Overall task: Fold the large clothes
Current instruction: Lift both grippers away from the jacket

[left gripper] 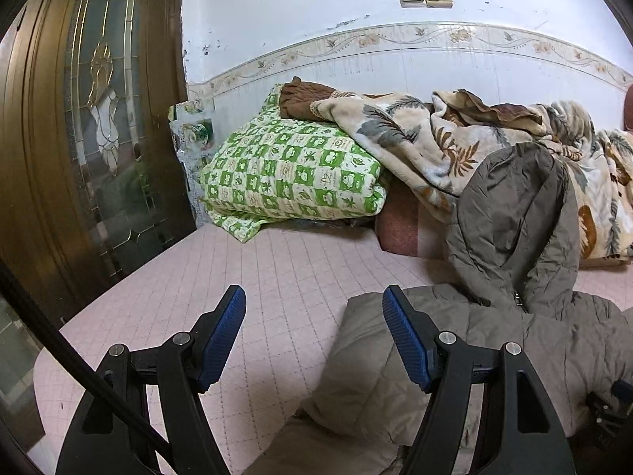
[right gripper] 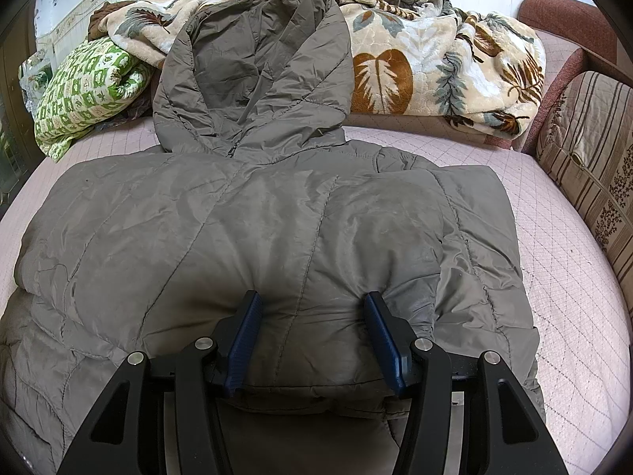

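Note:
A grey-brown hooded puffer jacket (right gripper: pixel 237 229) lies on the pink quilted bed (right gripper: pixel 561 277), hood (right gripper: pixel 257 75) towards the blankets, sleeves folded in over the body. My right gripper (right gripper: pixel 312 301) is open, its blue pads either side of a folded jacket edge, pressing into the fabric. My left gripper (left gripper: pixel 314 301) is open and empty above the jacket's left edge (left gripper: pixel 395 356) and the bed sheet (left gripper: pixel 237 269). The hood also shows in the left wrist view (left gripper: pixel 510 221).
A green checked folded quilt (left gripper: pixel 292 170) and a leaf-patterned blanket (right gripper: pixel 435 59) are piled at the back by the tiled wall. A wooden glass-paned door (left gripper: pixel 91 118) stands on the left. A striped cushion (right gripper: pixel 585 146) and red headboard (right gripper: pixel 561 16) are on the right.

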### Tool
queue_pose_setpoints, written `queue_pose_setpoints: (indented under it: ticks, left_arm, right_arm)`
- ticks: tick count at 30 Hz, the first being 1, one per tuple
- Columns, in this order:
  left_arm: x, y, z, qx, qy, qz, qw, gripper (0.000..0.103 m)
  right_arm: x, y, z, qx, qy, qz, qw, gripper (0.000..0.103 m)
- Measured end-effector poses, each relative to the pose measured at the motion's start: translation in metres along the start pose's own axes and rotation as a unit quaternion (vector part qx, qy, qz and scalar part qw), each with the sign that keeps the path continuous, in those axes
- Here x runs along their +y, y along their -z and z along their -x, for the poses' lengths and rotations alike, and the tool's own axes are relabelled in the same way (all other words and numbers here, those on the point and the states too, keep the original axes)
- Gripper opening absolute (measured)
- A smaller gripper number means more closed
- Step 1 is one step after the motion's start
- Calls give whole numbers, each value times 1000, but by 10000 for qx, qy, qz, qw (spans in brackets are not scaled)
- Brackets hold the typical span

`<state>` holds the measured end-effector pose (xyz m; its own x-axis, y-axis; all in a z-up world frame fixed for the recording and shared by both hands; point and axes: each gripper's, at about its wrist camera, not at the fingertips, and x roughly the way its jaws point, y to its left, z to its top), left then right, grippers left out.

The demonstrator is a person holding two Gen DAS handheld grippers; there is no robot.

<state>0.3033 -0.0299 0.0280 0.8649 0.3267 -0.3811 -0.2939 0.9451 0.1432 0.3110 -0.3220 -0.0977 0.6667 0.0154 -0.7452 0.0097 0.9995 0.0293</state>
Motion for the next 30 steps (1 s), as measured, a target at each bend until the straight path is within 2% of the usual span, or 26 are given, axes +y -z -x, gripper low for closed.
queue_pose_setpoints:
  ticks: [15, 18, 23, 26, 30]
  left_arm:
    - [-3, 5, -5, 136, 108, -89, 9998, 71]
    - [-4, 5, -5, 146, 128, -85, 9998, 71]
    - [-10, 7, -9, 217, 195, -149, 9995, 71]
    - [-13, 9, -10, 260, 237, -176, 9992, 71]
    - [-16, 10, -10, 284, 267, -209, 9990, 71]
  right_arm:
    - [-2, -1, 4, -10, -98, -128, 9999, 59]
    - [-9, -5, 19, -203, -379, -373, 9984, 59]
    - [-21, -11, 37, -606, -387, -622, 9955, 59]
    - [-27, -12, 30, -514, -375, -743, 9952, 60]
    - [-28, -8, 13, -177, -323, -745, 9965, 60]
